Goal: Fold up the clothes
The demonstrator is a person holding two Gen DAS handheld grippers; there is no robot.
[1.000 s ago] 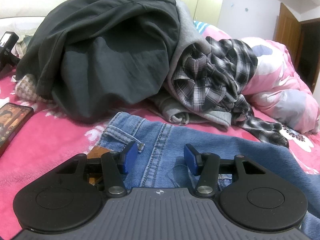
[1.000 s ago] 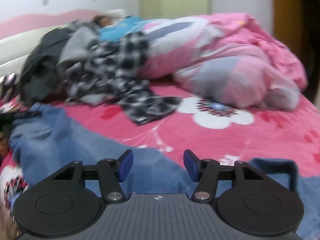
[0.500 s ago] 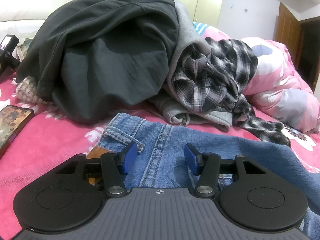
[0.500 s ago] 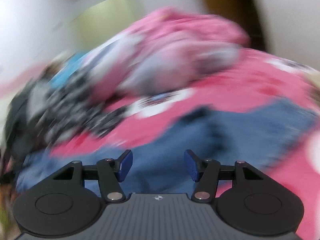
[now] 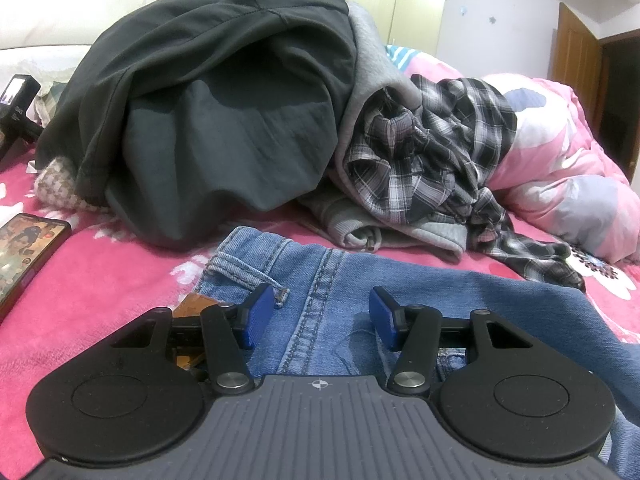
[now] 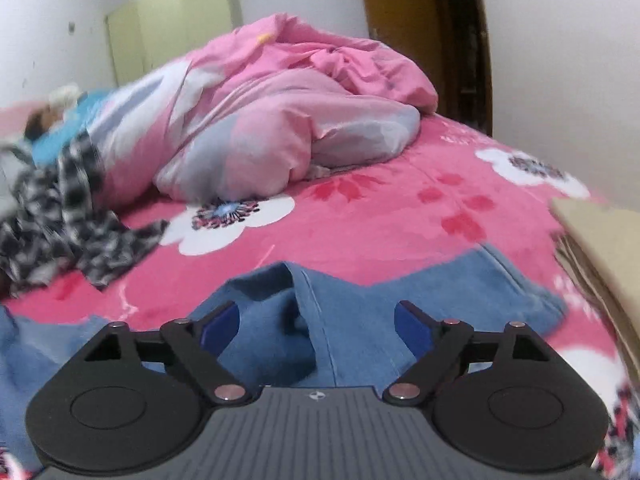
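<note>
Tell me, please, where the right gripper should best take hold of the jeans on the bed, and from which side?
Probably at the raised fold of the jeans straight ahead of the right gripper. The denim humps up off the pink blanket there, while the rest lies flat. Come in low from the near side, one pad each side of the ridge. The jaws have just been opening, with nothing pinched.

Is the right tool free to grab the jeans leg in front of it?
Probably yes. The right tool has just opened wide, nothing lies between its pads, and the jeans lie uncovered on the pink blanket directly ahead.
</note>
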